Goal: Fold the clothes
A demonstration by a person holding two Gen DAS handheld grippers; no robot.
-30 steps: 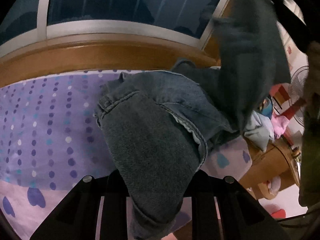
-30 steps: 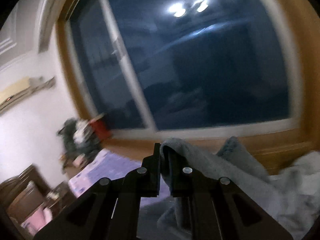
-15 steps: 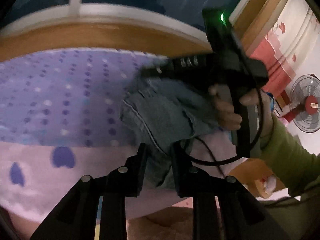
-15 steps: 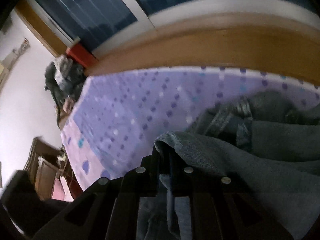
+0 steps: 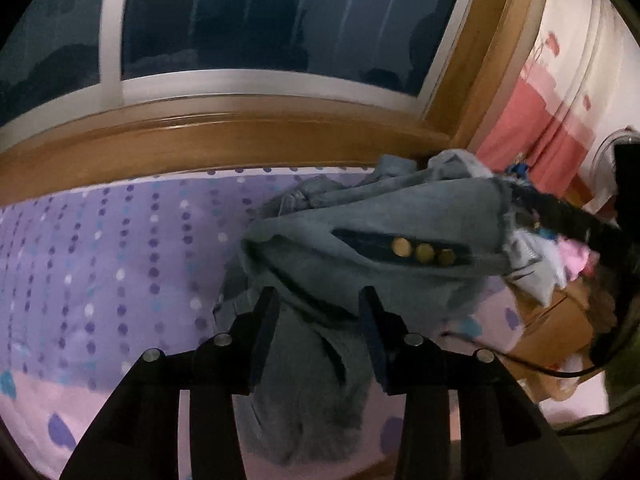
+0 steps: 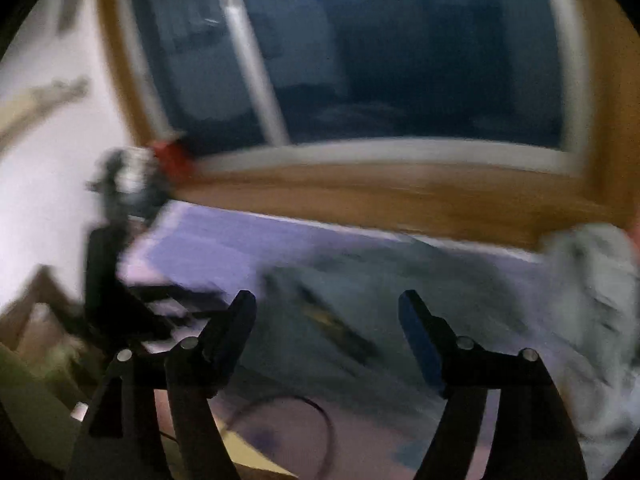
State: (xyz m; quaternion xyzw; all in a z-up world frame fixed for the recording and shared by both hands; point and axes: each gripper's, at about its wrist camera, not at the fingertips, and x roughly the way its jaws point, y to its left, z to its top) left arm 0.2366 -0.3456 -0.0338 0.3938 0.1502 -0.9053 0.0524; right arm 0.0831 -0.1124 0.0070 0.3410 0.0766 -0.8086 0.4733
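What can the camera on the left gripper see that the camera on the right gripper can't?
Only the left wrist view shows the three brass buttons on the jeans, the pink curtain and the left gripper, its jaws opening with denim between them. Only the right wrist view shows the white wall, a red thing by the window and the right gripper, jaws opening, holding nothing. Both show the jeans, the purple dotted sheet and the dark window.

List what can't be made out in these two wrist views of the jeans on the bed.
- Jeans, left wrist view: the lower end is cut off behind the left hand-held gripper, whose jaws are opening, denim between them.
- Right wrist view: motion blur smears the jeans; fold lines unreadable. The right hand-held gripper is opening, nothing pinched.
- Clothes pile, left wrist view: items indistinguishable, partly behind a dark gripper body.
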